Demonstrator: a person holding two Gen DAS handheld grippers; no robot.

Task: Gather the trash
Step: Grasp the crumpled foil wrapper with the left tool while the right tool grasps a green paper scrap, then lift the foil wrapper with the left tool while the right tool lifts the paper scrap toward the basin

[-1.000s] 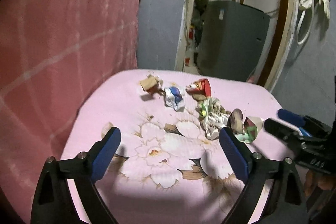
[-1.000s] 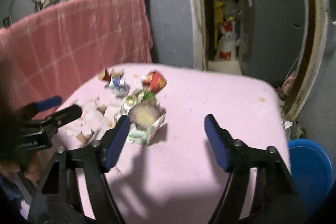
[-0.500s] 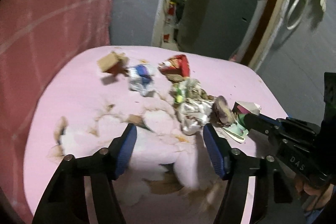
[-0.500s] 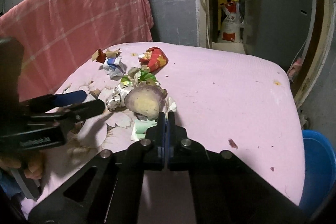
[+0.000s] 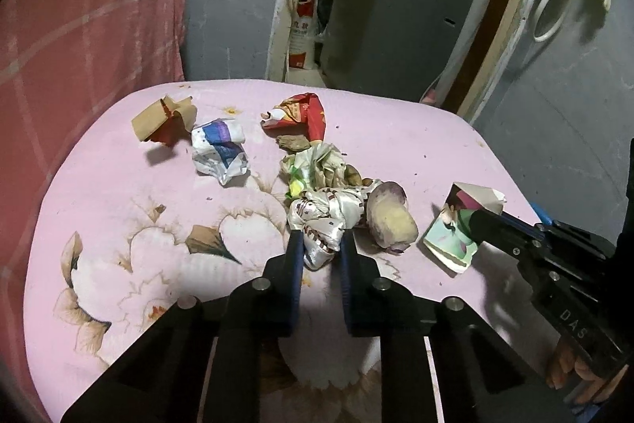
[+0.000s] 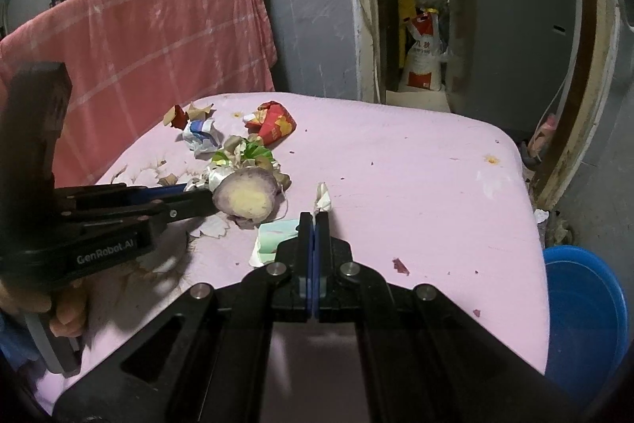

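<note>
So the pink flowered tablecloth (image 5: 119,193) is carrying a whole line of trash, and I'm placing everything off the cut root vegetable (image 5: 390,221) sitting near the middle. Farthest left of it a torn brown cardboard scrap (image 5: 158,119) is lying, then a crumpled blue and white wrapper (image 5: 220,151), then a red snack packet (image 5: 303,115) further back. A green and cream wad of wrappers (image 5: 315,169) is sitting just behind and left of the vegetable.

The left gripper (image 5: 321,252) is clamping its jaws on the shiny white wrapper (image 5: 325,217), which is lying right against the vegetable's left side, so that vegetable is crowding the grip. The wrapper's long axis is running roughly toward the camera, near end between the fingers.

Right of the vegetable, the right gripper (image 6: 314,224) is pinching the pale green paper carton (image 5: 455,228), jaws together on its torn edge, open end pointing up and back. Far right of the table, down low, a blue bin (image 6: 582,308) is showing.
</note>
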